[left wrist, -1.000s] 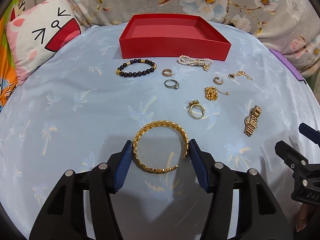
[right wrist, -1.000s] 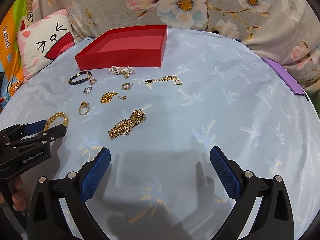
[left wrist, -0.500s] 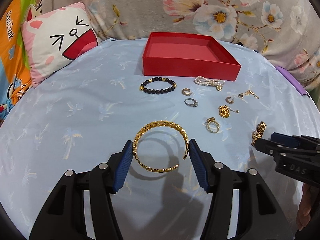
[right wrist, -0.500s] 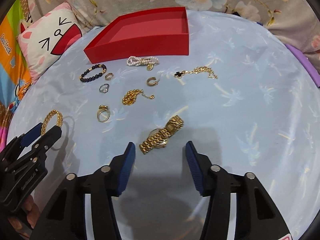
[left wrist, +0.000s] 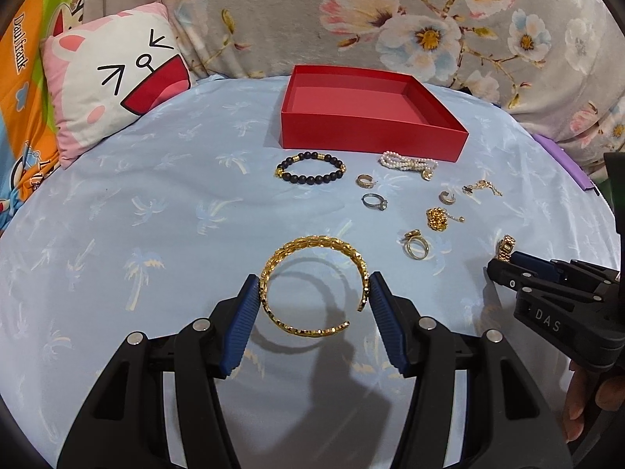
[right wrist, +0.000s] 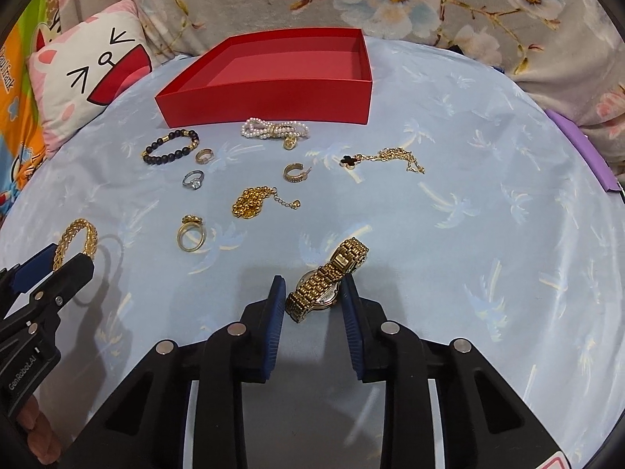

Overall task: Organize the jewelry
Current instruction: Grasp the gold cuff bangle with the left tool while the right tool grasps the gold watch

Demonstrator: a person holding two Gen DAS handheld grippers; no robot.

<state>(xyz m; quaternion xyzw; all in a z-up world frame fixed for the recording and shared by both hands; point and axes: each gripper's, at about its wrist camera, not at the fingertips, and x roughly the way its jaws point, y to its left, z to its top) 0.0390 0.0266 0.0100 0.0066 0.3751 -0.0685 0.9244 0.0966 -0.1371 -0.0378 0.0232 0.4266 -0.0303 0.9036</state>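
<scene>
Between my left pads: gold cuff bangle, pinched across its width and raised off the sheet, its shadow below; open gap faces me.
Left gripper: about half open, clamped on the bangle.
Right gripper: jaws have just been closing around the gold watch; right pad touching, left just beside.
Watch look: link band, lying diagonally.
Red box: empty, beyond both pieces, likely their destination.
</scene>
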